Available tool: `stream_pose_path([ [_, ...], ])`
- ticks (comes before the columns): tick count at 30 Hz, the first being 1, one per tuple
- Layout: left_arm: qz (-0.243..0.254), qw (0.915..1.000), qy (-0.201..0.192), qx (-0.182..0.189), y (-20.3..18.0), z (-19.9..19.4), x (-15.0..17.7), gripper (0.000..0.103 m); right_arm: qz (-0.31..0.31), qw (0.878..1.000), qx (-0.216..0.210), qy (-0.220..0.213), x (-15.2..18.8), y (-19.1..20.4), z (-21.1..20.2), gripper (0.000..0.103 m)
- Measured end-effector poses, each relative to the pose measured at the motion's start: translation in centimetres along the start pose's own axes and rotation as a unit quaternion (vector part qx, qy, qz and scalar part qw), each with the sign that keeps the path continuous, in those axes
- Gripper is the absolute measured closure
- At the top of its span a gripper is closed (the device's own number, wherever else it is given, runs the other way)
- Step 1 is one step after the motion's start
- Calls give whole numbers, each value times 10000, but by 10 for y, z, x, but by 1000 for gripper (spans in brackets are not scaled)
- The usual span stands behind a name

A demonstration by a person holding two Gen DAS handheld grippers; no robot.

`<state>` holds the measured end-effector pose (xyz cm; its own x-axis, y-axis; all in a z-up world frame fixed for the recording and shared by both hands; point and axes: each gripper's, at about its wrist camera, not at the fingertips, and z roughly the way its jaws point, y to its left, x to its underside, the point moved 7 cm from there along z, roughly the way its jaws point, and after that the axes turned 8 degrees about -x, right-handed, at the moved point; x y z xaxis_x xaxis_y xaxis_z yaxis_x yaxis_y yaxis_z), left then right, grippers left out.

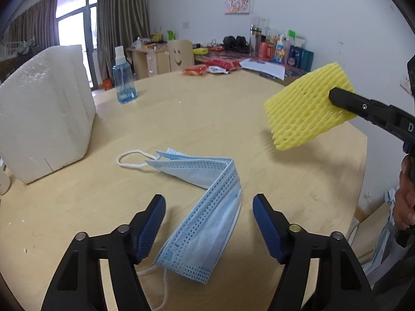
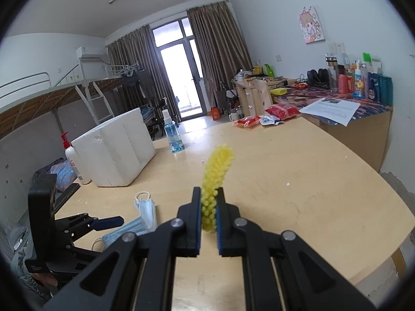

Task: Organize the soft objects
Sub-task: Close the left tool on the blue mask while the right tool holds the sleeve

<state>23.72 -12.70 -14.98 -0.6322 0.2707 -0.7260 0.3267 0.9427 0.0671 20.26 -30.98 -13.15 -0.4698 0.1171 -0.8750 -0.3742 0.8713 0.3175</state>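
Gently now: your left tongs [image 1: 208, 223] stand half open astride the limp, feather-light face mask [image 1: 207, 207] near the surface's [image 1: 181, 119] front edge, so pinch its folded middle, while your right tongs [image 2: 208, 207] clamp the squashy yellow foam net [image 1: 306, 111].

Foam box [image 1: 44, 108] left; tabletop [image 1: 207, 119] centre bare.

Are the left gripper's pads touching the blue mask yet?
Apart. The left wrist view shows the left gripper open, bare table visible between each pad and the blue mask.
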Motion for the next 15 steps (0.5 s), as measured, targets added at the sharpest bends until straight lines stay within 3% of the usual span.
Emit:
stream_pose_path([
  [10,-5,9998,180,9,-3,11,0,64,77,10000,3,53,2,-8,1,91],
  [15,105,9998,169,83,-9,10,1,86,90,9999,-14,71,4,-8,1,91],
])
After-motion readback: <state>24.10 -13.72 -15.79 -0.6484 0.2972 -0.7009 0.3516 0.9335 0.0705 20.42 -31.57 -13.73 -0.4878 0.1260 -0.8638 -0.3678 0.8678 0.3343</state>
